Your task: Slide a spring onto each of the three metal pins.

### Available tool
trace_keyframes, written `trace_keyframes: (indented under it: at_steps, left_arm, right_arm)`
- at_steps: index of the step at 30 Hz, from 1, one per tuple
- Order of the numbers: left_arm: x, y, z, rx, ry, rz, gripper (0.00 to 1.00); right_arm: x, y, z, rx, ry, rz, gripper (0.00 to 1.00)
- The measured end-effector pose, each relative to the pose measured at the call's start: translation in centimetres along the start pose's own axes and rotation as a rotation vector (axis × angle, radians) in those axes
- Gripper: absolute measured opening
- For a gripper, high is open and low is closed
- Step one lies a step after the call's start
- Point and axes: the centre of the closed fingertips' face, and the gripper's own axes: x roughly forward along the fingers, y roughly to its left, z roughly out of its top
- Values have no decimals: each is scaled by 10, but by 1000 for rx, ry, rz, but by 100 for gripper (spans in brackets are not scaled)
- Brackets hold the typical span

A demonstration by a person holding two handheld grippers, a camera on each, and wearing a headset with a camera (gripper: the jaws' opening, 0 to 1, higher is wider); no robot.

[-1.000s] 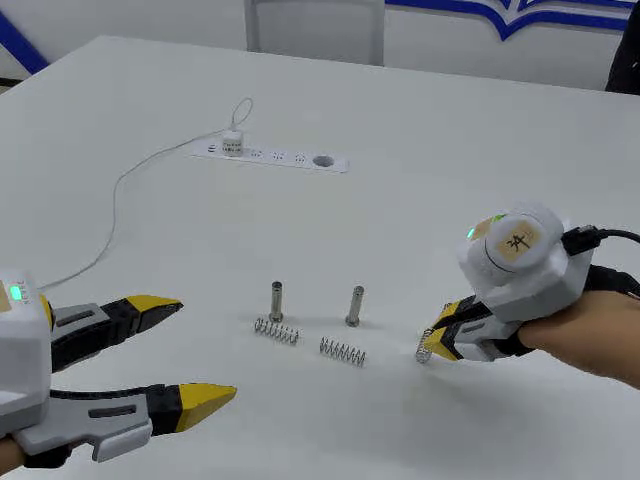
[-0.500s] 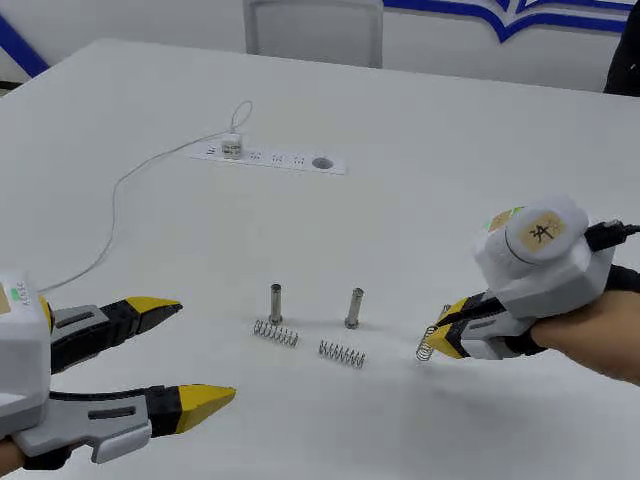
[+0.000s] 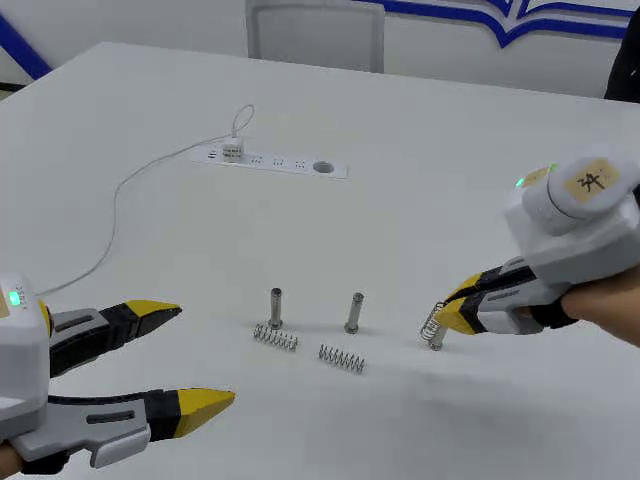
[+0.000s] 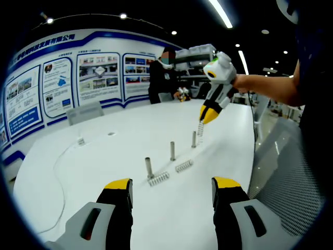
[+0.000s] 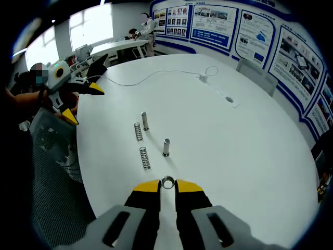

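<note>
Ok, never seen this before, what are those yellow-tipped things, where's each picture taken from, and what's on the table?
No robot: a person holds a two-jaw tool in each hand. One picture comes from a headset camera looking down; the two round ones from cameras riding on the tools. On the white table stand three metal pins, two springs lie beside them, a power strip farther back. The left tool is open, holding nothing. The right tool is shut on a third spring, close by the rightmost pin.
</note>
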Motion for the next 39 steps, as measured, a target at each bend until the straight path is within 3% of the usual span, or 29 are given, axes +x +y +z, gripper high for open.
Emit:
trace_keyframes:
  at_steps: [16, 23, 39]
  left_arm:
    - [-1, 0, -1, -4, 0, 3, 63]
    - [0, 1, -2, -7, 0, 5, 63]
    - [0, 2, -5, -15, 7, 8, 63]
  right_arm:
    - [-13, -25, 5, 27, -15, -47, 11]
    - [-8, -36, -4, 52, 0, -58, 11]
    - [5, -43, -13, 70, 22, -61, 11]
